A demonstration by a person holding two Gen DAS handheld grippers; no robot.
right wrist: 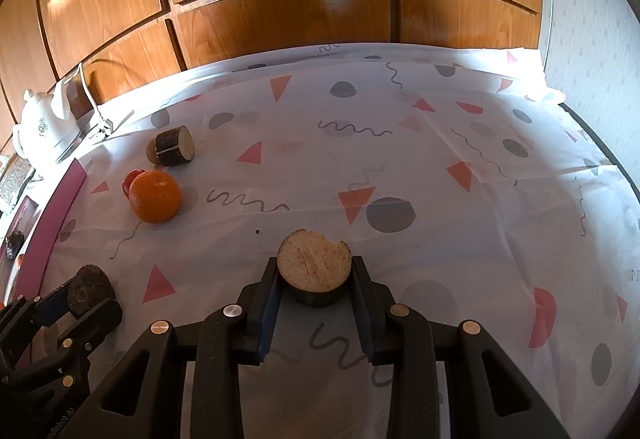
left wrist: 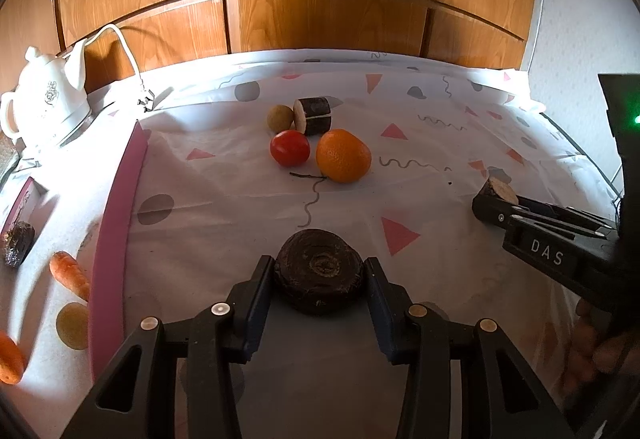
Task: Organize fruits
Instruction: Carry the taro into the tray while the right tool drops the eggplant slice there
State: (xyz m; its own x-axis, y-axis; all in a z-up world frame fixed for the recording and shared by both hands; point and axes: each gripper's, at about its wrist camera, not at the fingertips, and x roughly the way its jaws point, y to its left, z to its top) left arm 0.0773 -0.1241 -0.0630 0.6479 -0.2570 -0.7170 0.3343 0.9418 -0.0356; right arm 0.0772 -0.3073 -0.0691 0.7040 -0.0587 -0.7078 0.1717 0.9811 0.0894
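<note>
Fruits and vegetables lie scattered over a patterned tablecloth [right wrist: 440,167], and each claw has a cut dark-skinned chunk in it. Nearest in the left wrist view, the left gripper [left wrist: 319,281] is clenched on a round dark chunk [left wrist: 319,271], its pads against the curved sides, rough end facing up. In the right wrist view, the right gripper [right wrist: 314,279] grasps a similar chunk with a pale cut face [right wrist: 314,261]; the pads press its dark rind on both sides.

Both pieces look firm and fairly dense, so a squeeze across the skin should hold; the pale cut face may be moist and slick, so the rind is likely the better place to grip.

Farther out sit an orange [left wrist: 343,155], a red tomato [left wrist: 289,147], a small brownish fruit [left wrist: 280,118] and a third dark chunk [left wrist: 313,116], clustered and nearly touching. The orange should be sturdy but will roll; the tomato is probably soft and needs a gentler pinch.

On the far left, beyond a pink strip [left wrist: 120,223], lie carrots [left wrist: 70,275], and a white kettle [left wrist: 44,103] stands at the back.

The only readable writing is "DAS" on the right gripper's body in the left wrist view.
</note>
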